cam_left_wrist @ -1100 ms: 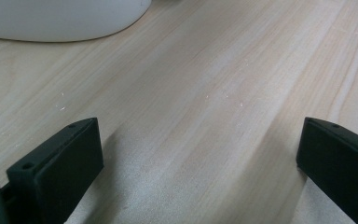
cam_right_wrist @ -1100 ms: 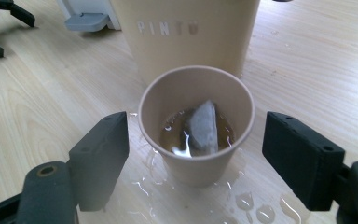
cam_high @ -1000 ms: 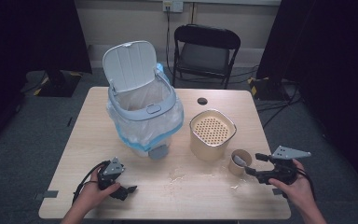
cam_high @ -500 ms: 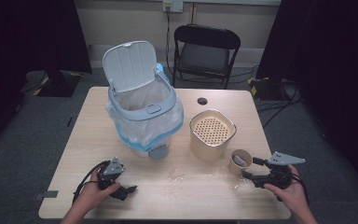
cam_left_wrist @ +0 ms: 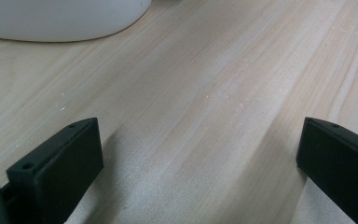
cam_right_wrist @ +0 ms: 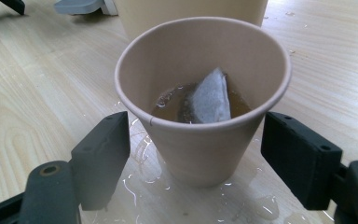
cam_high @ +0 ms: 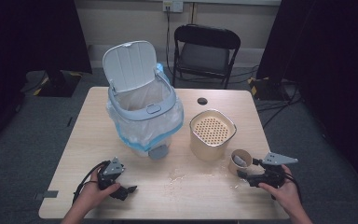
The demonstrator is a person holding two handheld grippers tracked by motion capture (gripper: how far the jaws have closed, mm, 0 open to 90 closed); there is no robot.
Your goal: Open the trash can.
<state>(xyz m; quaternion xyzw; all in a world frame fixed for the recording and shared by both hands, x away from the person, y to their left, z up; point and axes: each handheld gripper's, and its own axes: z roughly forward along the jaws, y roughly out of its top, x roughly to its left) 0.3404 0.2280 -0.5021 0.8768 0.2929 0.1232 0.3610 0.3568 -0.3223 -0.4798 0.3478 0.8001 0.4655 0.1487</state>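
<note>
tan paper forms the cup (cam_right_wrist: pixel 203 100), which stands upright near the table's (cam_high: pixel 93 130) right front edge, just in front of the cream container (cam_high: pixel 212 134). in the right gripper view the cup sits between the two black jaws of the right gripper (cam_right_wrist: pixel 200 154); the jaws are spread wide, one on each side of the cup wall, with a gap showing on both sides, so neither touches it. inside the cup a pale, pyramid-shaped tea bag (cam_right_wrist: pixel 209 98) leans in a shallow pool of brown liquid; how deep the liquid goes is hard to make out. clear drops and streaks of water (cam_right_wrist: pixel 144 154) shine on the pale wood around the cup's base.

from the high view the cup (cam_high: pixel 239 161) is small and the right gripper (cam_high: pixel 249 169) partly overlaps it, the jaws too small to read there. the cream container has a perforated, grid-like top and a thin wire handle. the bin (cam_high: pixel 142 112), white with a lifted lid and a crinkled clear liner, stands at mid table.

the left gripper (cam_left_wrist: pixel 200 163) rests low over bare wood at the front left, its matte black jaws far apart with nothing between them; both jaws are cut off by the frame edge.
</note>
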